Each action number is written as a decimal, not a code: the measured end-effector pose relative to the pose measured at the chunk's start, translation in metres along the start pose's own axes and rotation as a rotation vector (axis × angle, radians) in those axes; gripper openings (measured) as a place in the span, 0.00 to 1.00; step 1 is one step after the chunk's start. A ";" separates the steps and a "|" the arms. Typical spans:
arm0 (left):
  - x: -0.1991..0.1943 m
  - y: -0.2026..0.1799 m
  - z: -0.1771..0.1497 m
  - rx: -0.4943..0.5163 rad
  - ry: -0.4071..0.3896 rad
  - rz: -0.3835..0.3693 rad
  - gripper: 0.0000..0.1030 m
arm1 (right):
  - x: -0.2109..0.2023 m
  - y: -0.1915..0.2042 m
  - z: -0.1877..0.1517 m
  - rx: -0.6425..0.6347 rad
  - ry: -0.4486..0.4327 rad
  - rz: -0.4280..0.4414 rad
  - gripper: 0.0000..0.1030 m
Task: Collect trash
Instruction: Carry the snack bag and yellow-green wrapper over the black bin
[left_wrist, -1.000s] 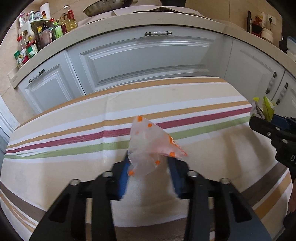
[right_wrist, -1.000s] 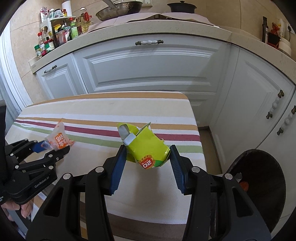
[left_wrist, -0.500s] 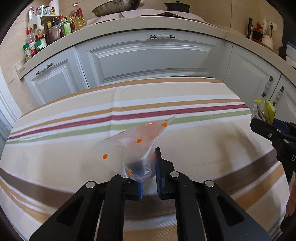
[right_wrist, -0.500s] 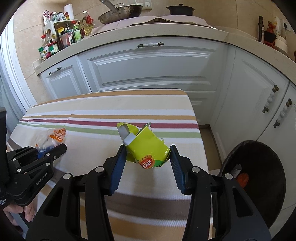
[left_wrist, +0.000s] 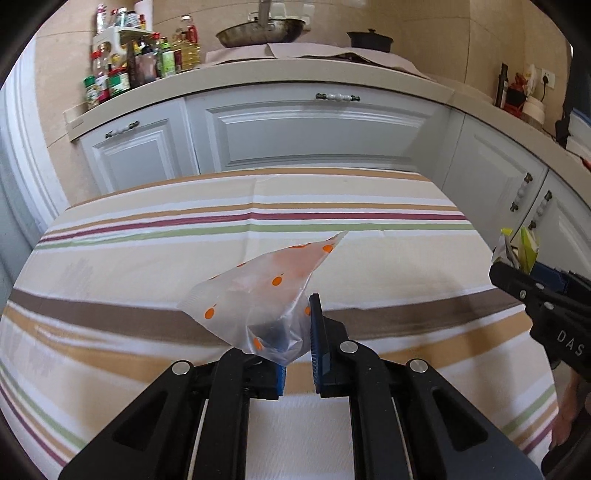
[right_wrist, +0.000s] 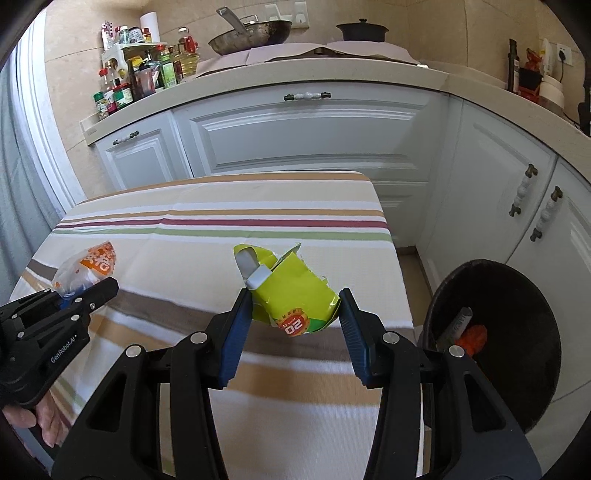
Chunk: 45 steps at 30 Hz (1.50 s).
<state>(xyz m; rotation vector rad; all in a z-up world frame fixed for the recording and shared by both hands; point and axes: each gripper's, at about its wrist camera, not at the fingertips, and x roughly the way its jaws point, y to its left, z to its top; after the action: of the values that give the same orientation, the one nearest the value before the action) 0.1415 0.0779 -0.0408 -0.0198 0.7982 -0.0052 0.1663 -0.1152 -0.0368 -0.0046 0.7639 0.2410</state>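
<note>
Plastic wrapper (left_wrist: 266, 295) pinched left, yellow carton (right_wrist: 291, 295) clamped right, both lifting off, heading for the black bin (right_wrist: 517, 280) beside the table (right_wrist: 221, 199).

A table (right_wrist: 229, 206) draped in a cloth (left_wrist: 147, 258) striped tan, maroon, green and brown, with a bin (right_wrist: 517, 280) on the floor beside it

Daylight floods my kitchen from nine o'clock, bright and even. Both views stay sharp, though cabinets (right_wrist: 310, 144) bow at the fisheye rim, whose corners go black. The tablecloth (left_wrist: 147, 258) carries soft shadows.
</note>
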 end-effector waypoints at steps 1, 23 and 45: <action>-0.002 -0.001 -0.001 -0.002 -0.001 0.000 0.11 | -0.004 0.001 -0.002 -0.003 -0.003 0.000 0.45; -0.054 -0.038 -0.025 0.022 -0.066 -0.038 0.11 | -0.069 -0.018 -0.043 0.038 -0.062 -0.027 0.45; -0.046 -0.190 -0.001 0.240 -0.123 -0.282 0.11 | -0.119 -0.169 -0.058 0.233 -0.147 -0.333 0.45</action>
<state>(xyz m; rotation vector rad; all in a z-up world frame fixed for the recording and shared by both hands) 0.1091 -0.1114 -0.0050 0.0936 0.6628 -0.3636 0.0806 -0.3108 -0.0106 0.1045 0.6293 -0.1636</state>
